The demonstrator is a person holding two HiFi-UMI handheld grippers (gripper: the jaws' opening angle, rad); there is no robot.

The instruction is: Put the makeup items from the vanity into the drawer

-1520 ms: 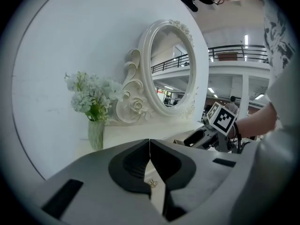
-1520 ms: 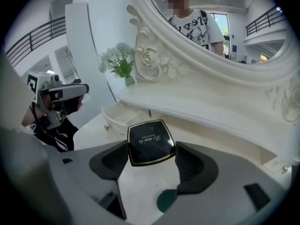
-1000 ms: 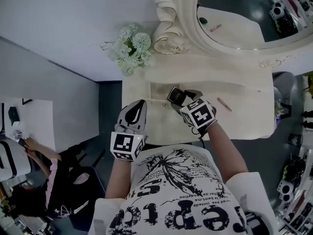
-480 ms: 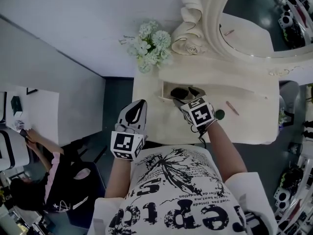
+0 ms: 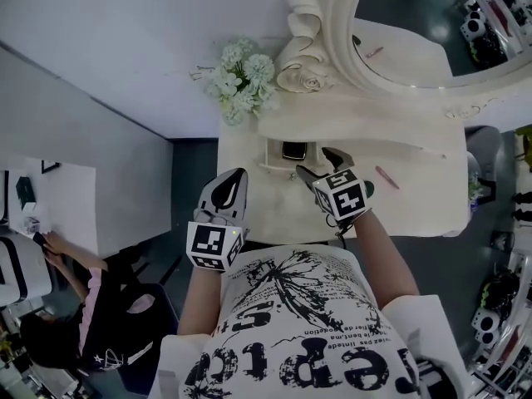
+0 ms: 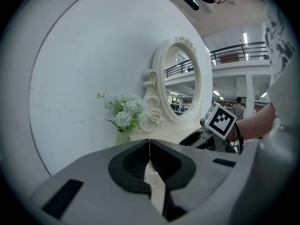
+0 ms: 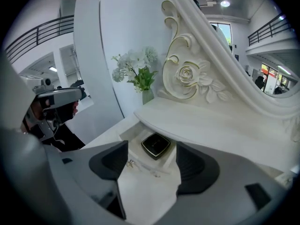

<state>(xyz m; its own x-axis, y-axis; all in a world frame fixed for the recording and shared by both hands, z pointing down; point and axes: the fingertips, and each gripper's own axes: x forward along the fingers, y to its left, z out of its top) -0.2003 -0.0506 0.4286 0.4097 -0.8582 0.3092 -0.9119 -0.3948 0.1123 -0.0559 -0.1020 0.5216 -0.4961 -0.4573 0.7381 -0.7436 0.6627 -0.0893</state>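
A black square compact (image 5: 293,150) lies inside the open drawer (image 5: 274,163) of the cream vanity (image 5: 416,210). In the right gripper view the compact (image 7: 156,145) rests flat on the drawer floor (image 7: 136,139), just beyond the jaws. My right gripper (image 5: 319,164) (image 7: 152,165) is open and holds nothing, a little short of the drawer front. A thin pink stick (image 5: 386,178) lies on the vanity top to its right. My left gripper (image 5: 235,181) (image 6: 150,158) is shut and empty, held back at the vanity's near left edge.
A vase of pale flowers (image 5: 241,81) (image 7: 140,71) (image 6: 124,114) stands at the vanity's back left, beside the carved oval mirror (image 5: 416,23) (image 6: 180,86). A small metal knob (image 7: 130,163) sits on the drawer front. Another person (image 5: 66,264) sits at a desk to the far left.
One second ago the right gripper held the compact above the vanity. Now the compact lies in the drawer, and the right gripper has opened and drawn back. The left gripper stayed put.
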